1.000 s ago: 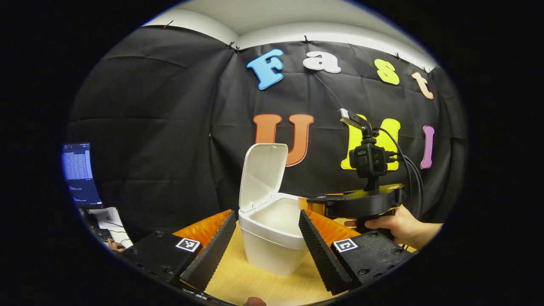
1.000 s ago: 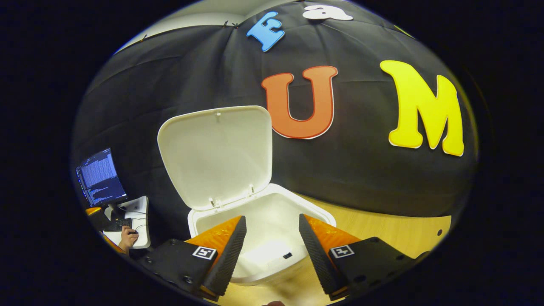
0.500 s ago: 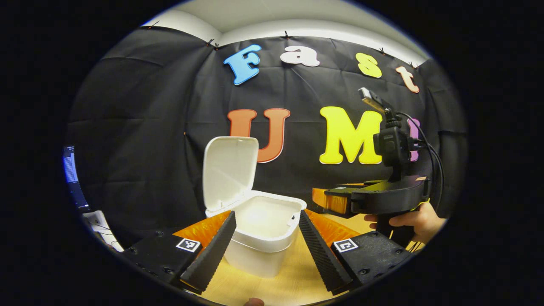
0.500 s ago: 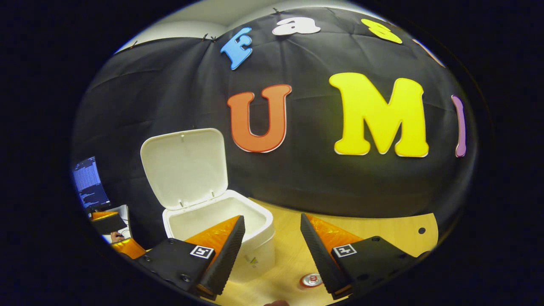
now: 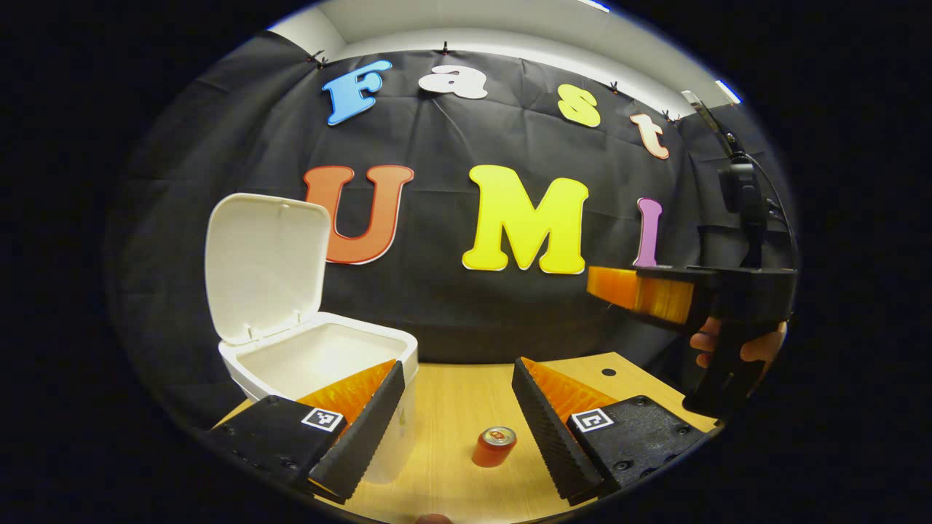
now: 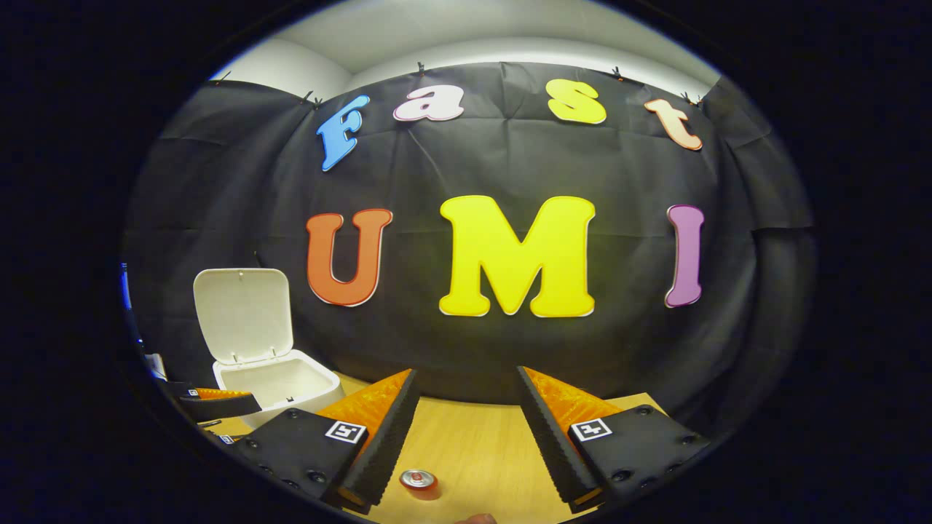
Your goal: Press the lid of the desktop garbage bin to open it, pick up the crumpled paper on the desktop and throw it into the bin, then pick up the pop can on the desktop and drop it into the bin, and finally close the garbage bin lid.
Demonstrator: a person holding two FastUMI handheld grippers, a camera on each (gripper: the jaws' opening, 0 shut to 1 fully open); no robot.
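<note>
Standing upright — pop can [image 5: 494,445] — bin lid [image 5: 263,263] raised.

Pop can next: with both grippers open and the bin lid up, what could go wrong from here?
1. The can stands upright and small; a finger of the left gripper might clip it and tip it, so it rolls on the desk.
2. The bin stands close beside the can; a wide approach could bump it.
3. The right gripper hovers near the can too; both could collide.

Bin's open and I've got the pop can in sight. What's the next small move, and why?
Probably lower the left gripper onto the pop can: the can stands upright on the desktop just ahead between its open fingers, nothing is held, and the garbage bin beside it has its lid up.
</note>
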